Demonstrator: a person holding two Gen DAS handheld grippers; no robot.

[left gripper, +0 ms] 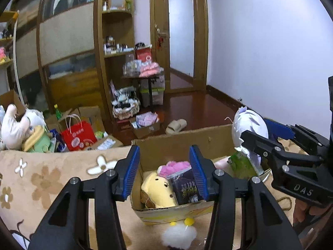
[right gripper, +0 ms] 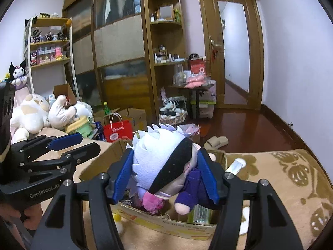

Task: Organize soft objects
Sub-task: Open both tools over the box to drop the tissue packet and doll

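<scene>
The right gripper (right gripper: 164, 166) is squeezed tight on a soft plush doll with spiky white hair, a black blindfold and purple clothes (right gripper: 164, 162), and holds it in the air just over the open brown cardboard box (left gripper: 177, 143) that sits on the tan blanket with flower shapes (left gripper: 41, 177). The left gripper (left gripper: 164, 173) has its two blue fingers wide apart with nothing between them, and it hovers over the near side of the same box. Inside the box there is already a yellow plush toy with a little face (left gripper: 159, 189), a pink fluffy thing (left gripper: 174, 166) and a dark shiny packet (left gripper: 186, 187), so the box looks quite full. The doll could land on top of the pile and roll out onto the blanket. Its head is big and round, so it might also tip over the low wall. How much room is left under the doll is hard to see from here.
</scene>
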